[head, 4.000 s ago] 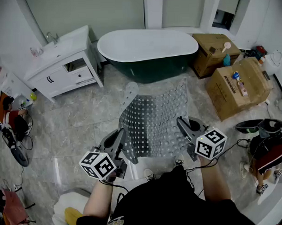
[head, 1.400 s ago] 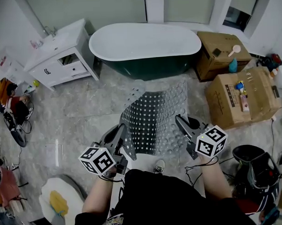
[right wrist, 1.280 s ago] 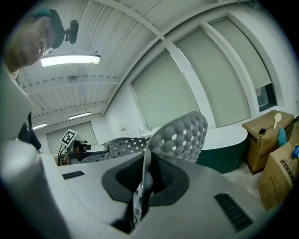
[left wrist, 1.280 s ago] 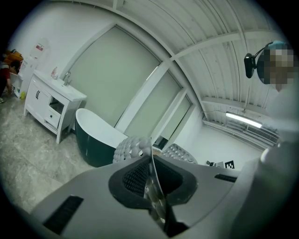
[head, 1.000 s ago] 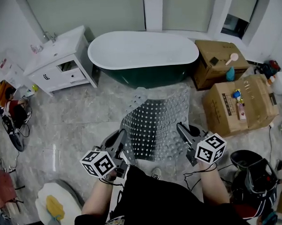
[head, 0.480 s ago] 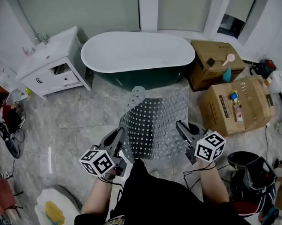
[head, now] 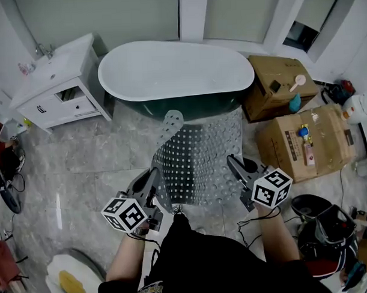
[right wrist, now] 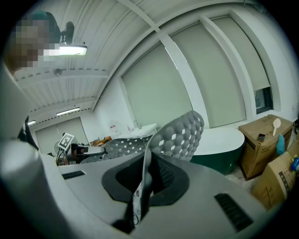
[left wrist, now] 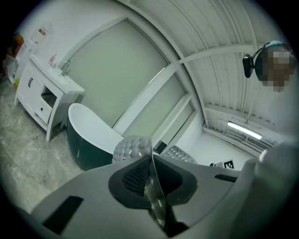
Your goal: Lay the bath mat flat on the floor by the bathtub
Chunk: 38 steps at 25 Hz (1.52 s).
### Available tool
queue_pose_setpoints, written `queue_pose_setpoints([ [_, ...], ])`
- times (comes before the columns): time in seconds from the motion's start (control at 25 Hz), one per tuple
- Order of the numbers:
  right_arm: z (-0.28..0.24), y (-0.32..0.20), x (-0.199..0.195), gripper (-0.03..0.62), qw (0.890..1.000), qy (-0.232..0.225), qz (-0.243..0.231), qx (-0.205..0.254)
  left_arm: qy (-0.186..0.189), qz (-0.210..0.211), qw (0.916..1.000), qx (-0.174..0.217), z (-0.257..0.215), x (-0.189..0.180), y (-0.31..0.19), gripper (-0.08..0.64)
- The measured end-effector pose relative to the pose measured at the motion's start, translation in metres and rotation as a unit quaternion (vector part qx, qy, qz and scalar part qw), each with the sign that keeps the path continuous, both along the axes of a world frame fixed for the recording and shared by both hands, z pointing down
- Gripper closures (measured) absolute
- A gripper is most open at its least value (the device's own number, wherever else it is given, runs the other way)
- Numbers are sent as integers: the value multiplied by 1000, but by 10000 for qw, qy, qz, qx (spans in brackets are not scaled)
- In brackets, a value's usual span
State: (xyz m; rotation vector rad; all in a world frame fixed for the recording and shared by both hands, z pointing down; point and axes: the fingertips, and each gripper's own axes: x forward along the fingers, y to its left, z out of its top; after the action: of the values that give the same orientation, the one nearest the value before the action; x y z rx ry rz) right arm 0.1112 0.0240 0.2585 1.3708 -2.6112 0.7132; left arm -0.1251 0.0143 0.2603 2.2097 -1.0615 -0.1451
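Note:
A clear, bubbled bath mat point(head: 199, 157) with rows of square holes hangs in the air between my two grippers, its far left corner flopped over. My left gripper point(head: 155, 175) is shut on the mat's near left corner; the mat's thin edge point(left wrist: 152, 179) runs between its pads. My right gripper point(head: 231, 163) is shut on the near right corner, with the mat's edge point(right wrist: 142, 179) pinched in its jaws. The dark green bathtub point(head: 175, 74) with a white rim stands just beyond the mat.
A white vanity cabinet point(head: 52, 84) stands left of the tub. Two cardboard boxes point(head: 300, 142) sit at the right, with bags and a black bin behind my right arm. A white toilet point(head: 71, 279) is at the lower left. Grey marble floor point(head: 106, 157) lies before the tub.
The person has stepped closer to the bathtub, carrying the mat forward in both grippers. Both grips are unchanged.

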Motion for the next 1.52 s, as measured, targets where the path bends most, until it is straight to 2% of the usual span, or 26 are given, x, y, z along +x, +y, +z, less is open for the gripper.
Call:
queue_pose_setpoints([
  [0.52,19,-110,-57,563,9997,-22,-97,-205,-63,-72,10000,19,7,-54,-100,525],
  [0.88,24,-168,-89,563,9997,-43,-93,-200,-89,-169,9998,60,5,-86,-161,525],
  [1.2,21,-194,-77,563,10000,-46,-40,-68,-96,-297,9993,183,0,-85,-186,525],
  [1.52,22,-226,-32,563,9998,75,-182,-9,-208,-466,9985,189,0,-45,-215,525],
])
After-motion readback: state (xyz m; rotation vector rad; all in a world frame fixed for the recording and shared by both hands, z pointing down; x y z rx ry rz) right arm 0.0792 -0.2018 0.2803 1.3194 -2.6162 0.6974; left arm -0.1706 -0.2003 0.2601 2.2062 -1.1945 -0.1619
